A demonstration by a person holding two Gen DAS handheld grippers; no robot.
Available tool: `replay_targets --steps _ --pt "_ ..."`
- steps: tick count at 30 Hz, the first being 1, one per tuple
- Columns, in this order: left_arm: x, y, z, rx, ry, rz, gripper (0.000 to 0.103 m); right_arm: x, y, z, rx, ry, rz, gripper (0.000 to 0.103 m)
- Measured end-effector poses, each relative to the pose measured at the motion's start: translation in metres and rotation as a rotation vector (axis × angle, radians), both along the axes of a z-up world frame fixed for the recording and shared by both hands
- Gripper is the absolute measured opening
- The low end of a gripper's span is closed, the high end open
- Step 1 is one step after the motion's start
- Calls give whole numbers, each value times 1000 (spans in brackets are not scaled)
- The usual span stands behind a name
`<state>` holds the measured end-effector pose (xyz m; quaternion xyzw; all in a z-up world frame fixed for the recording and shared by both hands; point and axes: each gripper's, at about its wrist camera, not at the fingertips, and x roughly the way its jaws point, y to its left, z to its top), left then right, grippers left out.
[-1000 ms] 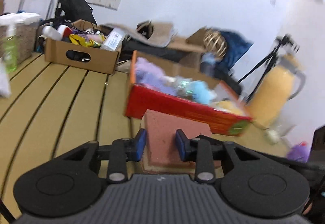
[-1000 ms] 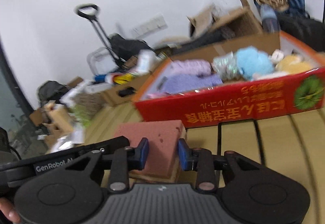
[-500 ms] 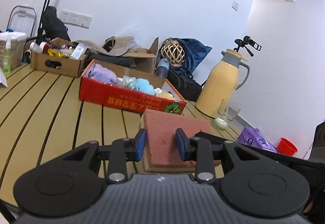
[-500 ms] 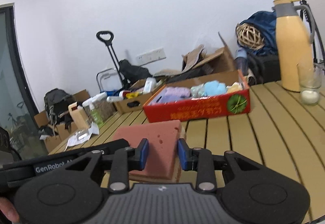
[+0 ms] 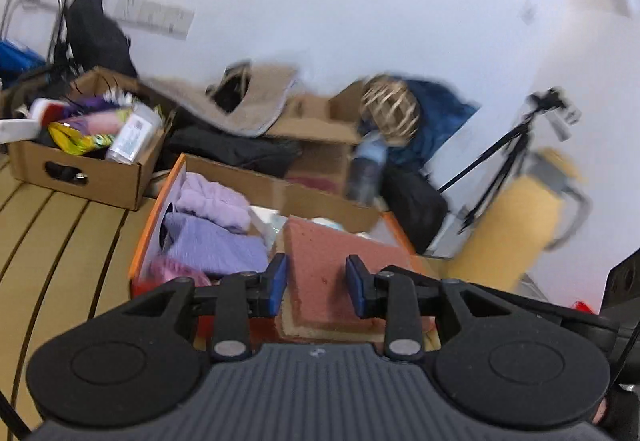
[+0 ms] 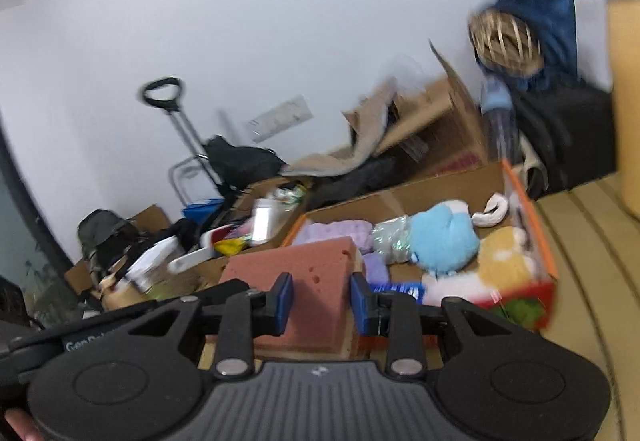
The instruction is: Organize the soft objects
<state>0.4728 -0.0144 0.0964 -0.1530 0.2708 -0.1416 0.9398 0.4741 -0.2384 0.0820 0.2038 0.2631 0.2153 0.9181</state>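
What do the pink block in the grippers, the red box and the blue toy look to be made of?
Pink block: likely foam sponge, matte, pitted with small holes, on a tan underlayer. Red box: printed cardboard, with plain brown inner walls. Blue toy: plush, by its fuzzy rounded surface, though blur hides detail.

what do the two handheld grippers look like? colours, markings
Both match: left gripper and right gripper have matte black bodies, a ribbed dark grey plate at the base, two round black discs, silver pivot pins and blue pads on black fingers. White lettering starting "Gen" marks the left gripper's side, seen from the right wrist.
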Motion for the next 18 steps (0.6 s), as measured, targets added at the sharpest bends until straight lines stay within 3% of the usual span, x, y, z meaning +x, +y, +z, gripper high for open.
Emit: replay_targets --steps 5,8,11,14,18 --pt "115 -4 -35 36 185 -40 32 112 12 -27 -20 191 -64 30" --pt "156 -5 -56 72 268 -33 33 155 23 -47 -84 247 -68 30" --pt "162 -8 -76 105 294 -18 30 184 25 -67 -104 313 -44 29" --pt "153 -7 -84 125 242 -42 31 189 35 -82 -190 289 1 29" --pt "146 -11 -78 165 258 -44 31 193 32 -79 -155 369 41 30"
